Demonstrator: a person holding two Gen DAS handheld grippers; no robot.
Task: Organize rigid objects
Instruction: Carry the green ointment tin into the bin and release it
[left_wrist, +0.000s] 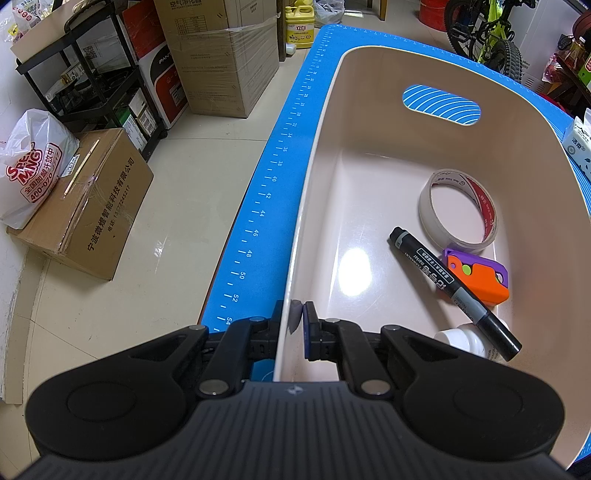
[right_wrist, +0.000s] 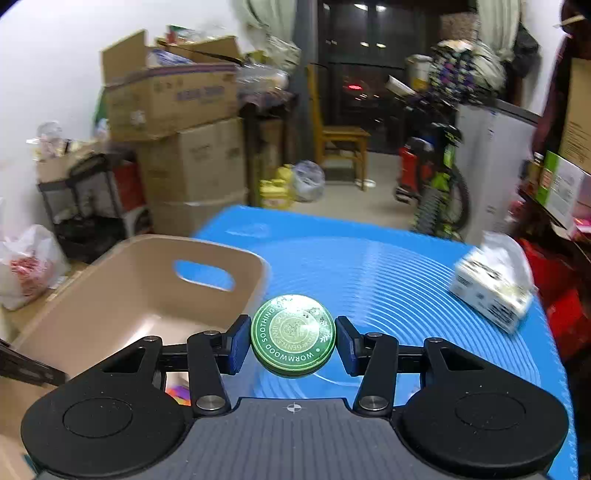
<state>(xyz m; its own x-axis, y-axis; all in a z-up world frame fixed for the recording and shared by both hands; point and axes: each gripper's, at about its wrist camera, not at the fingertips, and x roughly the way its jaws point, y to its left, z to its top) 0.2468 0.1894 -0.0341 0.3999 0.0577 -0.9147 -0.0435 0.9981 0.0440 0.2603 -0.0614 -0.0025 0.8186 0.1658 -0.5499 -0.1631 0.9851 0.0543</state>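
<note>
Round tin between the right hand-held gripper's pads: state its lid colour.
Green with pale lettering; the right wrist view shows it best.

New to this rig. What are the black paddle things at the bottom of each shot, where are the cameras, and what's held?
No robot arm here: a person carries a two-finger gripper in each hand, and each gripper has a fisheye camera looking along its fingers. The black shapes are the grippers' own bodies.

Left camera view: the left gripper is shut on the rim of the beige bin, which sits on a blue mat. Inside the bin lie a tape roll, a black marker, an orange and purple toy and a white cap.

Right camera view: the right gripper holds a round green tin above the mat, beside the bin. A tissue pack lies to the right.
</note>
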